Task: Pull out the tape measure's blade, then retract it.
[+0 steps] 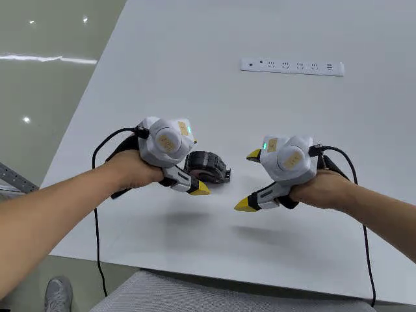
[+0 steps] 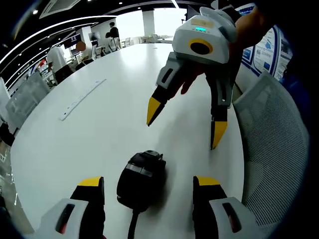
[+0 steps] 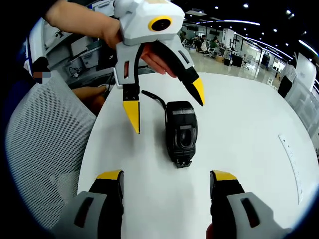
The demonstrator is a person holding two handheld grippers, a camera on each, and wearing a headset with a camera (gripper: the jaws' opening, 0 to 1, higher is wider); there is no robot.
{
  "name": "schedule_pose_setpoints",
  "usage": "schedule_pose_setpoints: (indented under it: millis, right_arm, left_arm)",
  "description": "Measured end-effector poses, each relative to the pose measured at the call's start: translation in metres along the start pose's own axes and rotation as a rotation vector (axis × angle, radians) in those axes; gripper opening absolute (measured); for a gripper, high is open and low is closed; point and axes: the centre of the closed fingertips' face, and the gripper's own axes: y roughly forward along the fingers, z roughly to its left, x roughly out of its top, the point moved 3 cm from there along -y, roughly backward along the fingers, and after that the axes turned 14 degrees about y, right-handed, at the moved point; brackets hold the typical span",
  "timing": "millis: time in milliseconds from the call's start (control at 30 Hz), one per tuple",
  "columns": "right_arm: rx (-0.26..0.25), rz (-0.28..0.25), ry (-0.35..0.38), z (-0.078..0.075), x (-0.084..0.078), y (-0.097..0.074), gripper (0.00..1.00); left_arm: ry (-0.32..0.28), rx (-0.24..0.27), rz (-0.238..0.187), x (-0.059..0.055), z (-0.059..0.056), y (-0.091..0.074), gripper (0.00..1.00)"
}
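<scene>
On the white workbench (image 1: 273,117) in front of you, a black, rubber-cased tape measure (image 1: 207,167) lies on its side. Its blade is wound in, and the small metal end hook (image 3: 183,163) sits at the mouth of the case. Your white, yellow-tipped left gripper (image 3: 166,105) hangs at the tape measure's rear, jaws spread wide to either side of the case and not closed on it. Your matching right gripper (image 1: 249,180) faces the tape measure's hook end from nearby, its jaws also wide and holding nothing. A thin black cord (image 3: 152,97) trails from the tape measure's rear. A long white power strip (image 1: 292,66) lies well beyond the tape measure.
</scene>
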Motion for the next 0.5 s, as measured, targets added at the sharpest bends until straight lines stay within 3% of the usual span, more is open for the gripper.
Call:
schedule_pose_setpoints:
  millis: [200, 500]
  right_arm:
    - [0.005, 0.035, -0.051, -0.006, -0.003, 0.015, 0.63]
    - [0.043, 0.057, -0.091, -0.014, -0.005, 0.028, 0.58]
  left_arm:
    - [0.017, -0.009, 0.011, 0.0, 0.002, 0.007, 0.65]
    - [0.119, -0.036, 0.035, 0.0, 0.0, 0.018, 0.6]
